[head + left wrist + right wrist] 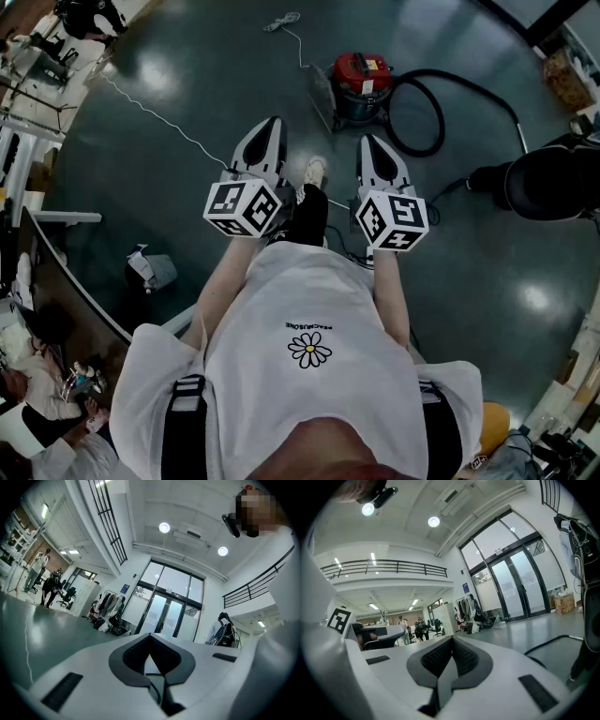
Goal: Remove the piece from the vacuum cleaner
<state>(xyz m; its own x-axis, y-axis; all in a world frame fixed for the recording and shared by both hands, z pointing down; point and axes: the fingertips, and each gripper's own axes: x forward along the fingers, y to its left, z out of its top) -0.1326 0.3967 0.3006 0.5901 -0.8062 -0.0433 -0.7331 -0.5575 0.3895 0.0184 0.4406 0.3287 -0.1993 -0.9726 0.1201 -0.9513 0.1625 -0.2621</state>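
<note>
The floor is dark, smooth and glossy, with lamp glare all over it. The vacuum cleaner sits on it toward the far side: a stubby drum with a shiny red top. A thick black hose curls off its right in a loop. The left hand-held gripper and right hand-held gripper are white plastic with grey ribbed pads. Both have their jaws pressed together on nothing, up in the air and well apart from the vacuum.
</note>
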